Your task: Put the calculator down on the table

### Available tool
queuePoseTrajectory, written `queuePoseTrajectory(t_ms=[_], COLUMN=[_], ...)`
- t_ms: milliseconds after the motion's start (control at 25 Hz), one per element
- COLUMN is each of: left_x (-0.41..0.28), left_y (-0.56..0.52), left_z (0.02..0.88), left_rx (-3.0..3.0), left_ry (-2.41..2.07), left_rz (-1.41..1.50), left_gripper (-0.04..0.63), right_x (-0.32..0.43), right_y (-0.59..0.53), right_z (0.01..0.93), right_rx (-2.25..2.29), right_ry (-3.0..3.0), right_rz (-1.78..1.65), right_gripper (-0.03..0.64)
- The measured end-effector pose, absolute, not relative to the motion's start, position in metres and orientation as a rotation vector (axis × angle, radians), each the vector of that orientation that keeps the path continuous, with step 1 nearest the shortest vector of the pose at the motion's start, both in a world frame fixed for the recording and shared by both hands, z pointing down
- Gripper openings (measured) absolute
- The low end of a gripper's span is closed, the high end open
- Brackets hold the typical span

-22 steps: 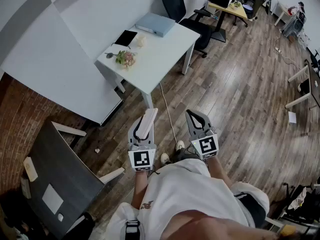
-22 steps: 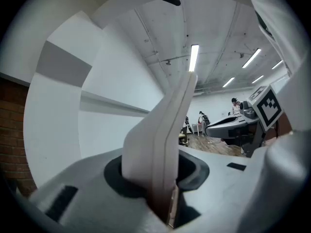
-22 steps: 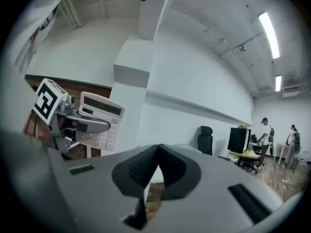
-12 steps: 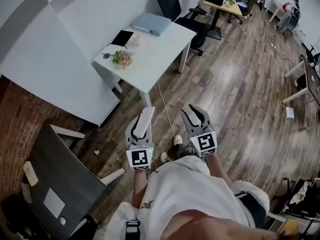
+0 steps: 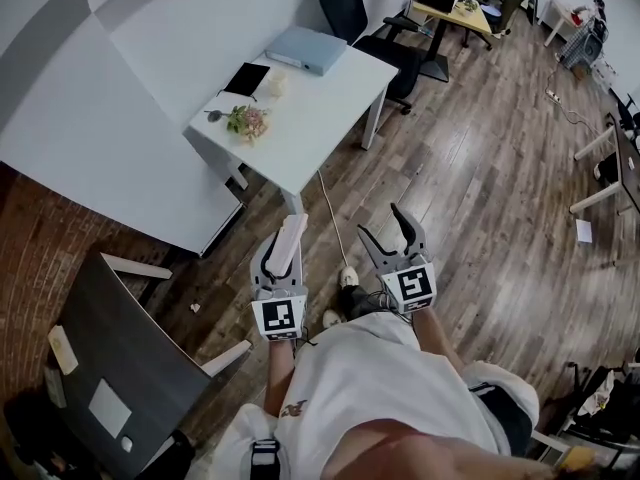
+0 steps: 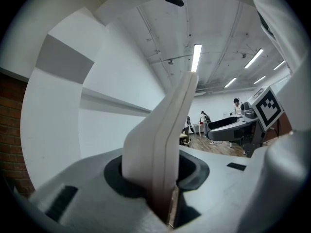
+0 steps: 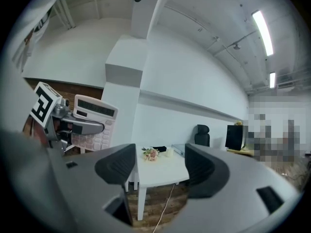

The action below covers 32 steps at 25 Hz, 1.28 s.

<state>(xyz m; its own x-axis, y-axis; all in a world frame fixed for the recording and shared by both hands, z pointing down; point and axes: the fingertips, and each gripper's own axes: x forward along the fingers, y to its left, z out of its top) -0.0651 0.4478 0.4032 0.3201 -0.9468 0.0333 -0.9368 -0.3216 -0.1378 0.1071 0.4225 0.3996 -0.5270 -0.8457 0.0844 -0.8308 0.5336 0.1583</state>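
Calculator [image 5: 289, 243]: clamped edge-on in the left gripper [image 5: 282, 260], off the table and projecting past the jaw tips. Its keyed face and display are turned toward the right gripper [image 5: 382, 223].

Surroundings: the white table [image 5: 335, 98] stands ahead of both grippers, well apart from them. On it lie a bunch of flowers [image 5: 247, 120], a black tablet [image 5: 250, 77] and a grey-blue box [image 5: 307, 48], all toward the far and left parts of the top. Wooden floor [image 5: 480, 188] and a pale cable [image 5: 334, 218] lie between the grippers and the table. A black office chair [image 5: 350, 8] stands beyond the table; a dark desk [image 5: 130, 338] sits at lower left.

Pose: both grippers are held level in front of the person's torso, side by side, pointing toward the table. The right gripper's jaws stand wide apart with nothing between them.
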Motion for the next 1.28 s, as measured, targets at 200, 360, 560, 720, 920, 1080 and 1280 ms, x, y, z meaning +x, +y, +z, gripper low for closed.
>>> queuePoseTrajectory(t_ms=[200,360,560,720,920,1080,1280], left_x=[-0.064,-0.062,-0.055,-0.048,-0.037,-0.028,-0.024], left_y=[0.413,0.388,0.358,0.338,0.314,0.299,0.281], left_z=[0.407,0.407,0.407,0.406,0.404,0.402,0.402], left_rx=[-2.463,-2.457,-2.452,-2.441,-2.417,-2.391,-2.373], left_ry=[1.793,1.799,1.813,1.829,1.857,1.878,1.904], left_rz=[-0.176,-0.181,-0.199,-0.209,-0.226,-0.235,-0.24], left_gripper=[0.117,0.118,0.118,0.118,0.118,0.118,0.118], right_x=[0.108,0.11,0.114,0.122,0.133,0.141,0.145], right_y=[0.388,0.361,0.33,0.308,0.282,0.263,0.239], right_z=[0.404,0.405,0.406,0.408,0.407,0.405,0.404], right_rx=[1.421,1.413,1.394,1.381,1.347,1.32,1.297], right_ry=[-2.618,-2.621,-2.633,-2.643,-2.664,-2.687,-2.705], right_rz=[-0.129,-0.133,-0.117,-0.104,-0.095,-0.098,-0.109], right_gripper=[0.305,0.305,0.305,0.302,0.298,0.295,0.291])
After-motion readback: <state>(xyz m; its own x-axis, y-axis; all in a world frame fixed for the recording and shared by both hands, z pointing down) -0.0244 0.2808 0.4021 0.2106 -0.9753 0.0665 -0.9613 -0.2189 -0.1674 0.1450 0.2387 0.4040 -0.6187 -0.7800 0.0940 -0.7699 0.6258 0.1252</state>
